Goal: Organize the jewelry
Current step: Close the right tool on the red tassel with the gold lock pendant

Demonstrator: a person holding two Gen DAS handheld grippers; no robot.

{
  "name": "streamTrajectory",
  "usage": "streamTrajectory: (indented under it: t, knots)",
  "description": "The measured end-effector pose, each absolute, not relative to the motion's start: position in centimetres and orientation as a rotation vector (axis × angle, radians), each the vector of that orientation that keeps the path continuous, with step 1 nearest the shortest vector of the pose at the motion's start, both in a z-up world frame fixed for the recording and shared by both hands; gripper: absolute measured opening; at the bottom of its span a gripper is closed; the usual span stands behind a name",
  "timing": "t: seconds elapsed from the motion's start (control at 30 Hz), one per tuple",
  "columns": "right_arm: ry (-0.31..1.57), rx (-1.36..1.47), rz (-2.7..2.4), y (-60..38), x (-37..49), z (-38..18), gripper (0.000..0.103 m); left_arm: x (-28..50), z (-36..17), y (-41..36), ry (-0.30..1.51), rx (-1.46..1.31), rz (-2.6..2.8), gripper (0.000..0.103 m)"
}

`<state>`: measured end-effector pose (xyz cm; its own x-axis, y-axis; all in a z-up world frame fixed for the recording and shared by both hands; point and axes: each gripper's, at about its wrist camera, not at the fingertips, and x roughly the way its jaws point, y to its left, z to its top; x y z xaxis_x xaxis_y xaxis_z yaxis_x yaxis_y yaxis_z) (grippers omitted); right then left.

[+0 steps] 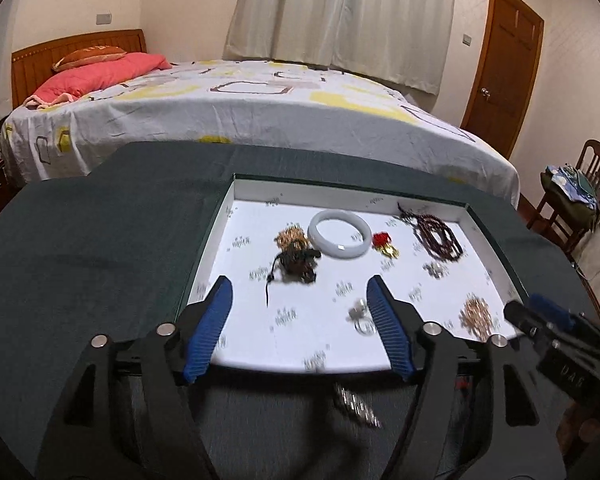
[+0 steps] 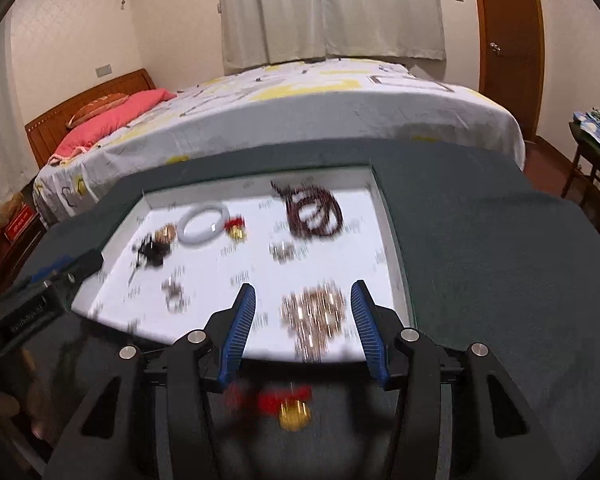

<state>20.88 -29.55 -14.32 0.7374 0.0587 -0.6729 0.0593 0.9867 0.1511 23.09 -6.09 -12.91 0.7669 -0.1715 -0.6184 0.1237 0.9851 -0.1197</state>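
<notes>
Bedroom setting: a bed (image 1: 260, 120) stands behind my table (image 1: 80, 240), which is covered in dark green cloth and carries a shallow white tray (image 1: 496, 240).

Status, as I judge it: most pieces already lie inside the tray. The white bangle (image 1: 339, 233) sits near the far edge, with a dark beaded strand (image 1: 436, 236) toward the far right corner and a gold chain pile (image 1: 476, 316) near the right front corner.

Remaining: a silver piece (image 1: 356, 404) and a red-and-gold ornament (image 2: 290, 404) lie on the cloth just outside the near edge.

Pose: both tools pitch downward at the tray's near edge. My left gripper (image 1: 300, 320) and right gripper (image 2: 304, 320) both have jaws apart, holding nothing.
</notes>
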Motion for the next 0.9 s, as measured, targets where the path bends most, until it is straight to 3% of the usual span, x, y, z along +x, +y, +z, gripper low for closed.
streamTrajectory:
  t: [0.8, 0.9]
  knots:
    - [0.879, 0.126, 0.015, -26.9, 20.1, -18.0, 0.052, 18.6, -16.0, -4.7, 0.766, -0.096, -0.121, 0.069]
    - [0.879, 0.118, 0.008, -26.8, 19.9, -18.1, 0.045, 18.7, -16.1, -4.8, 0.778, -0.102, -0.122, 0.069]
